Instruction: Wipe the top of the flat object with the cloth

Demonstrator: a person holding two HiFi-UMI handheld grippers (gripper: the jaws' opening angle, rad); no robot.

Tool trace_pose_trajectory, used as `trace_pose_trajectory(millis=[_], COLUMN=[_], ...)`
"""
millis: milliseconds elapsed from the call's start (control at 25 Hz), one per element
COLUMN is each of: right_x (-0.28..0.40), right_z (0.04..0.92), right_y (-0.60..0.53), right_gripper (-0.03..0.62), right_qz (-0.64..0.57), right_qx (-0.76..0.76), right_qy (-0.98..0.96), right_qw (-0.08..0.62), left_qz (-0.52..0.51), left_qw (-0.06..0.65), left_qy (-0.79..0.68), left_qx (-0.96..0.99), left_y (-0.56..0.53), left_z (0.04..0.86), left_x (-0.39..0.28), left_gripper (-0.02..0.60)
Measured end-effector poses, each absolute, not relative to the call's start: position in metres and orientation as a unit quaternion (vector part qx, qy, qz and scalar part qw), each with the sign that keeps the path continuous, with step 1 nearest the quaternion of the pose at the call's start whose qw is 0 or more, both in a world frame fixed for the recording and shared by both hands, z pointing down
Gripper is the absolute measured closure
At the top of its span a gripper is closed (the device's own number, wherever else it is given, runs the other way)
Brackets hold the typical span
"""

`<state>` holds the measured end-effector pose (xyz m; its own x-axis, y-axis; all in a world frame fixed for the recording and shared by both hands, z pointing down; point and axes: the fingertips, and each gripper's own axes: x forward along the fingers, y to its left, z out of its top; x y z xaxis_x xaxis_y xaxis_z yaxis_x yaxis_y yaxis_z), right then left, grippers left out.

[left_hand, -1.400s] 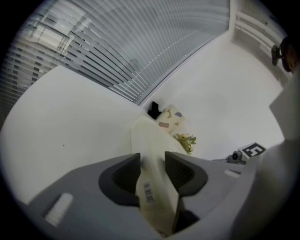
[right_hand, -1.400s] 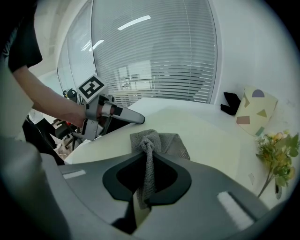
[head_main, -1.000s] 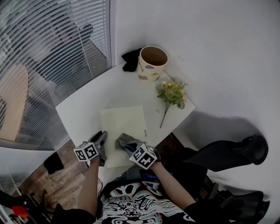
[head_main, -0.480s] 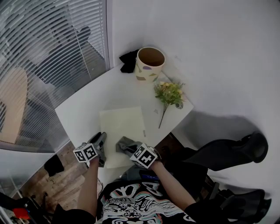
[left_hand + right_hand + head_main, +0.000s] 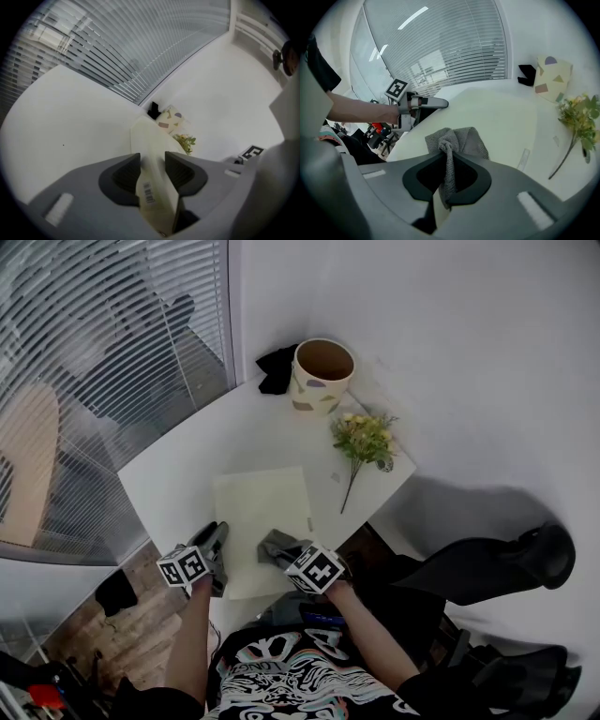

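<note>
The flat object (image 5: 262, 512) is a pale yellow board lying on the white table (image 5: 178, 474). My left gripper (image 5: 214, 542) is shut on its near left edge; in the left gripper view the board (image 5: 149, 140), with a barcode label, runs between the jaws of the left gripper (image 5: 152, 161). My right gripper (image 5: 286, 554) is shut on a crumpled grey cloth (image 5: 277, 546) that rests on the board's near right part. In the right gripper view the cloth (image 5: 459, 139) bunches out past the right gripper (image 5: 447, 161) onto the board (image 5: 501, 117), and the left gripper (image 5: 429, 102) shows beyond it.
A patterned cream pot (image 5: 323, 374) stands at the table's far corner beside a black object (image 5: 277, 368). A sprig of yellow flowers (image 5: 366, 439) lies right of the board. Window blinds (image 5: 103, 352) run along the left. A dark garment (image 5: 487, 568) lies off the table's right edge.
My right gripper has slid a little to the right with the cloth over the board's near end. The left gripper holds where it was.
</note>
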<state>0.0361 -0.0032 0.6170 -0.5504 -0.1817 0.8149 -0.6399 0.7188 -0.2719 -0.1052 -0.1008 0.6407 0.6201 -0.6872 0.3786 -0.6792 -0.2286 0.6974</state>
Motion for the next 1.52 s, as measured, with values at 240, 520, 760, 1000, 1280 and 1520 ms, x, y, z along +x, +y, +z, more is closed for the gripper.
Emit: trace_pose_trajectory(millis=[240, 520, 760, 1000, 1280, 1520], right_x=[0.059, 0.066, 0.068, 0.071, 0.073, 0.077], right_z=[0.617, 0.618, 0.619, 0.619, 0.619, 0.617], right_y=[-0.02, -0.026, -0.037, -0.057, -0.076, -0.096], right_gripper=[0.579, 0.579, 0.579, 0.579, 0.579, 0.579], right_qz=[0.289, 0.29, 0.291, 0.29, 0.293, 0.299], right_qx=[0.279, 0.289, 0.298, 0.308, 0.321, 0.339], right_qy=[-0.822, -0.819, -0.817, -0.814, -0.812, -0.809], right_qw=[0.404, 0.402, 0.399, 0.398, 0.389, 0.375], left_qz=[-0.004, -0.005, -0.005, -0.005, -0.006, -0.006], left_qw=[0.444, 0.443, 0.444, 0.445, 0.446, 0.446], left_qy=[-0.436, -0.435, -0.436, -0.435, -0.435, -0.434], left_qx=[0.783, 0.783, 0.783, 0.783, 0.783, 0.783], left_y=[-0.102, -0.101, -0.1, -0.101, -0.101, -0.099], left_z=[0.64, 0.64, 0.641, 0.64, 0.64, 0.638], left_x=[-0.105, -0.105, -0.105, -0.104, -0.103, -0.104], left_gripper=[0.374, 0.374, 0.374, 0.374, 0.374, 0.374])
